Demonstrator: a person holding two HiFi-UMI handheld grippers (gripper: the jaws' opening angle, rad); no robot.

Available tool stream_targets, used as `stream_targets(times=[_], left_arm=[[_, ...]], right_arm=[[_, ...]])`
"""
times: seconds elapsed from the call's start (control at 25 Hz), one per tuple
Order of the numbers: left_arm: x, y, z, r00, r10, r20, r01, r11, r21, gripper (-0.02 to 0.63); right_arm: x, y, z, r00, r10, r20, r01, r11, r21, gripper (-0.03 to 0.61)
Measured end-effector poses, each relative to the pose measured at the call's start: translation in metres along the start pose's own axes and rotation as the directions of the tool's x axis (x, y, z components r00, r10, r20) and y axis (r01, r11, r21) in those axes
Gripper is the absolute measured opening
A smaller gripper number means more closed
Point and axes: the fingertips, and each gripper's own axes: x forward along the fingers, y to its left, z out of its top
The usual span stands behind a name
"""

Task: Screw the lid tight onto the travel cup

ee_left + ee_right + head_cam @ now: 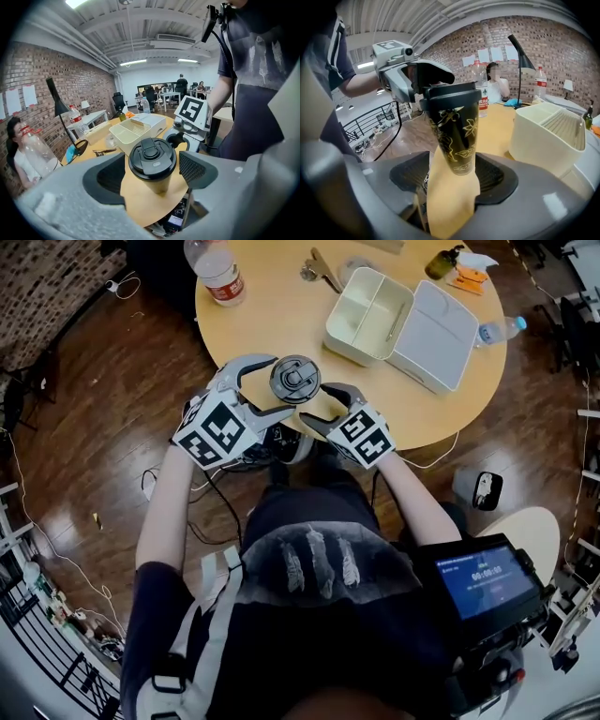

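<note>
Head view: the travel cup [294,379] stood upright at the near edge of the round worktop [281,315], its black lid [294,377] on, between the left gripper [258,390] and the right gripper [323,409].

Left gripper view: the jaws were spread, flanking the cup without touching it.

Right gripper view: the jaws were likewise spread, clear of the cup's base.

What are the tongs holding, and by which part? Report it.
Nothing is held. The travel cup stands on the table between the open left tongs and open right tongs, gripped by neither.
</note>
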Motion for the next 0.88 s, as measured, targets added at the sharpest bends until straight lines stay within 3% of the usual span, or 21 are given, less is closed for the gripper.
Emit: stream_targets(times=[0.24, 0.4, 0.88], left_arm=[[0.002, -0.006, -0.018, 1.0, -0.005, -0.013, 0.005, 1.0, 0.009, 0.371], [0.0, -0.003, -0.016, 0.998, 0.025, 0.051, -0.023, 0.999, -0.04, 0.347], [0.01, -0.003, -0.011, 0.981, 0.179, 0.076, -0.165, 0.973, -0.165, 0.339]], right_arm=[[0.034, 0.0, 0.018, 1.0, 0.01, 0.01, -0.01, 0.998, -0.058, 0.323], [0.037, 0.001, 0.023, 1.0, 0.02, 0.02, -0.018, 0.998, -0.067, 0.336], [0.032, -0.009, 0.015, 0.999, -0.024, 0.025, 0.026, 0.998, -0.049, 0.337]])
